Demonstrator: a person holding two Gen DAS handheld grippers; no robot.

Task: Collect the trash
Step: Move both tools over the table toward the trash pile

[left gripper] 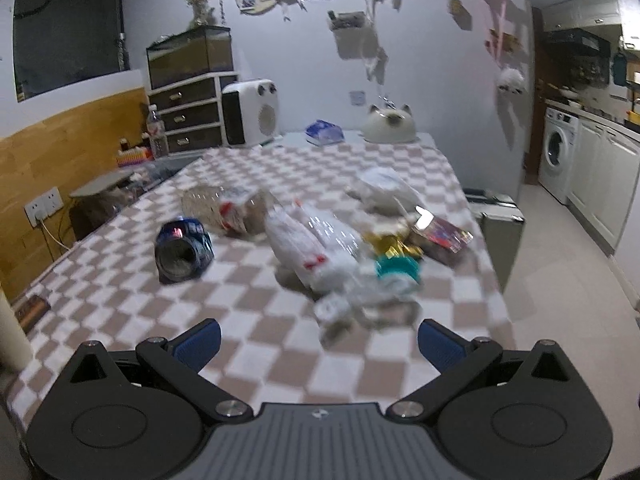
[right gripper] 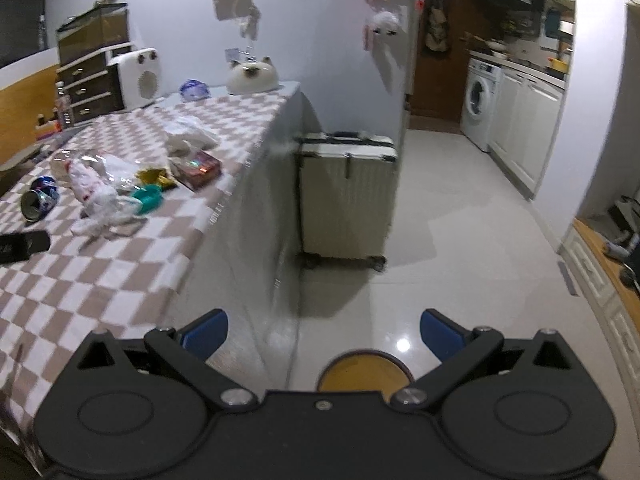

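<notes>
Trash lies in a loose heap on the checkered table (left gripper: pixel 132 320). A crushed blue can (left gripper: pixel 184 250) lies at the left, a clear plastic bottle (left gripper: pixel 224 206) behind it, a white and red plastic wrapper (left gripper: pixel 298 248) in the middle, a teal lid (left gripper: pixel 396 268), gold foil (left gripper: pixel 390 245), a shiny red packet (left gripper: pixel 442 236) and crumpled white paper (left gripper: pixel 384 190). My left gripper (left gripper: pixel 319 344) hangs open over the table's near part, short of the heap, holding nothing. My right gripper (right gripper: pixel 323 332) is open beyond the table's right edge, above the floor. The can (right gripper: pixel 40 198) and teal lid (right gripper: pixel 149 197) show at its left.
A cream suitcase (right gripper: pixel 346 196) stands on the floor against the table's right side. A round yellow-topped thing (right gripper: pixel 364 372) sits below my right gripper. A black phone (right gripper: pixel 22 245), a cat-shaped lamp (left gripper: pixel 388 125), a tissue pack (left gripper: pixel 324 133) and a white heater (left gripper: pixel 250 114) stay on or behind the table.
</notes>
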